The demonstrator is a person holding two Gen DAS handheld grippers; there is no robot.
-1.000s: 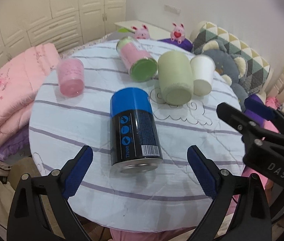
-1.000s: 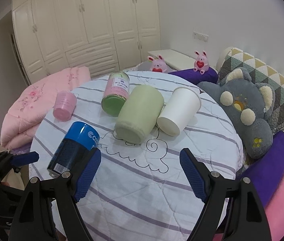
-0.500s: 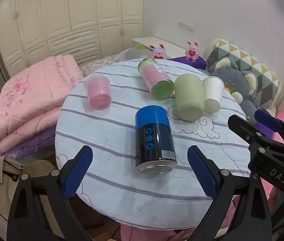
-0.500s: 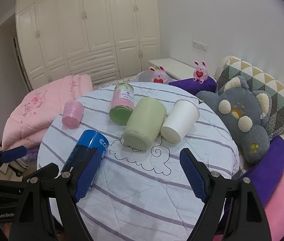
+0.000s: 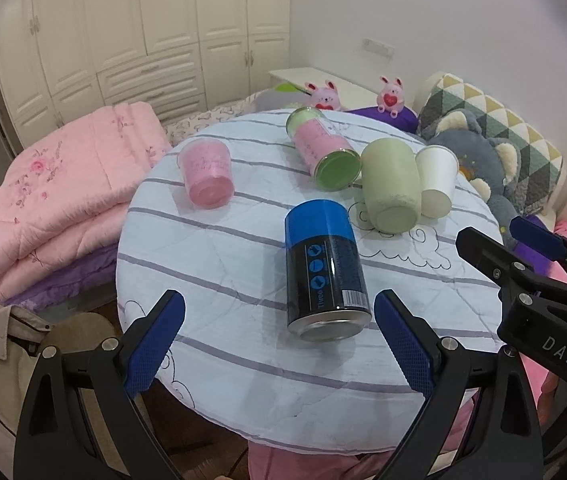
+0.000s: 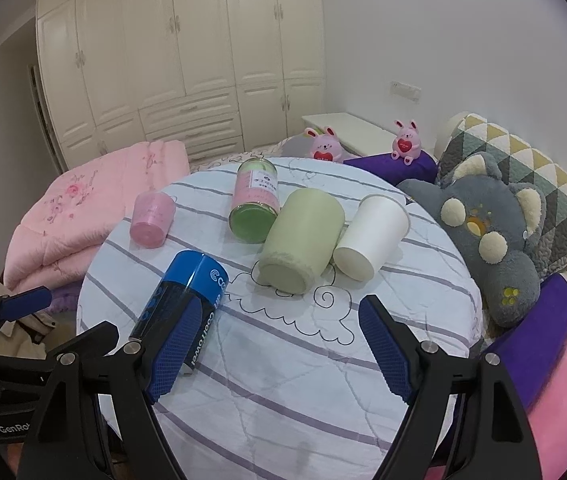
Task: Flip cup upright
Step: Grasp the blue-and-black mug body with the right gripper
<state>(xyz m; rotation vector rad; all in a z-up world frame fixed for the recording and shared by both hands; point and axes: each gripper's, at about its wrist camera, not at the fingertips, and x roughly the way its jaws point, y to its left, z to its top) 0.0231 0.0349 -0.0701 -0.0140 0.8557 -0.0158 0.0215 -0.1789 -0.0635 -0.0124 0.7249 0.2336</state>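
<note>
Blue-and-black cup on its side on striped bench, metal base toward left gripper, both grippers wide open, empty, right gripper near green cup.

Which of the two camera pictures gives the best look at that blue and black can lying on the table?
The left wrist view: the blue and black can lies whole and unblocked between the open left gripper fingers, its metal end towards the camera. In the right wrist view the can sits off to the side, partly hidden behind a finger of the open right gripper.
</note>
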